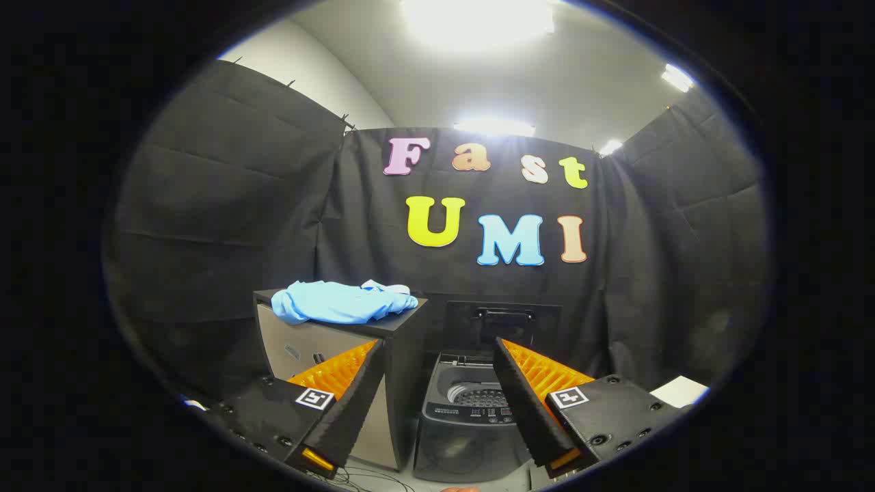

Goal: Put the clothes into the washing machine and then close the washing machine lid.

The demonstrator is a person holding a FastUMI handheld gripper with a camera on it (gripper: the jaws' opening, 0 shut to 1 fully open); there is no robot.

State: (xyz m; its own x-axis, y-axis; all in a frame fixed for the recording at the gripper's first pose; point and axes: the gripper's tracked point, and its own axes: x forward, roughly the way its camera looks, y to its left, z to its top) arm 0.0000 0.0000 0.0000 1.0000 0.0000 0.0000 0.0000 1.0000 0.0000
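Black cloth walls close off the booth on three sides, with bright ceiling lights above. Against the back wall stands a small cabinet with a dark top, and just beside it, lower down, sits a top-loading washing machine.

The clothes, a light blue bundle, lie on the cabinet top, with one fold hanging slightly over the front edge. The washing machine lid stands raised against the back wall, and the perforated drum is exposed beneath it.

The gripper hangs well back from both items. Its fingers are spread wide and hold nothing; the washing machine lies beyond the gap between them, and the clothes lie beyond and above the left finger.

Step in hand, as judged from this layout: the approach to the first pick. No clothes are in the drum yet, and the lid is not yet closed.

The next move calls for the following:
1. Raise the gripper to the height of the cabinet top and steer it left toward the bundle.
2. Keep the fingers wide until they straddle a thick fold.
3. Close on enough fabric that the whole bundle lifts, since loose cloth is likely to trail or snag on the cabinet edge.
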